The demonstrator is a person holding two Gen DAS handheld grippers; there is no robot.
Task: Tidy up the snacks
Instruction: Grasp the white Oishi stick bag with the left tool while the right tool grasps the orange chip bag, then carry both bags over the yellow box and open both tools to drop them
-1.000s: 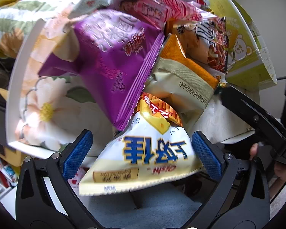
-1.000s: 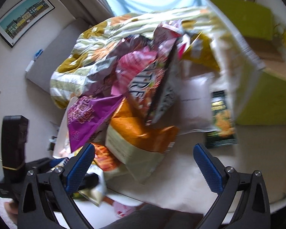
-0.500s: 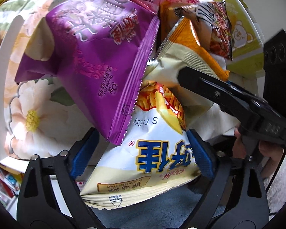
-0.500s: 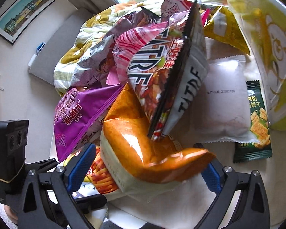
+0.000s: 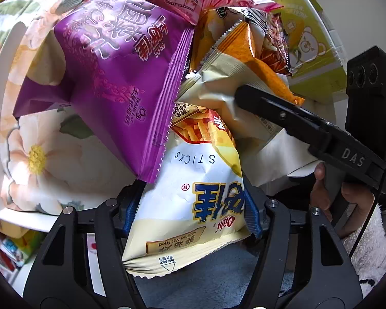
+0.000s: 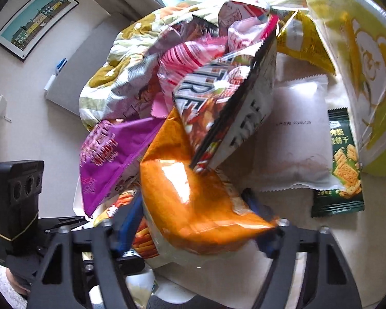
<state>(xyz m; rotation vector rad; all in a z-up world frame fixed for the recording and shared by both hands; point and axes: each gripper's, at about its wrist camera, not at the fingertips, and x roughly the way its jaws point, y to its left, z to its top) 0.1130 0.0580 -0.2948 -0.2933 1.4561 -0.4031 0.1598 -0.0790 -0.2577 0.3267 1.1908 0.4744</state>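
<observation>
- Between my left claw's [image 5: 193, 212] blue pads sits the white-and-yellow sticks bag [image 5: 193, 206]; both pads press its sides, so this claw is clenched on it, the bag's tear-here seam hanging toward me below the pads.
- Just ahead and to the left of that claw, the purple bag [image 5: 115, 77] overlaps the top corner of the sticks bag and lies on the floral tray [image 5: 25, 154].
- Ahead and to the right, the orange-and-cream bag [image 5: 244, 85] rests against the sticks bag; a black finger of my right claw [image 5: 283, 113] touches its cream face.
- Between my right claw's [image 6: 198, 221] pads lies the same orange-and-cream bag [image 6: 193, 200]; the pads meet its sides, so this claw grasps it, though the view is blurred.
- Ahead of the right claw, a dark-edged chip bag [image 6: 224, 108] stands tilted on the orange one.
- To the right and ahead, a white pouch [image 6: 296, 134] and a green cracker packet [image 6: 342, 164] lie flat, touching.
</observation>
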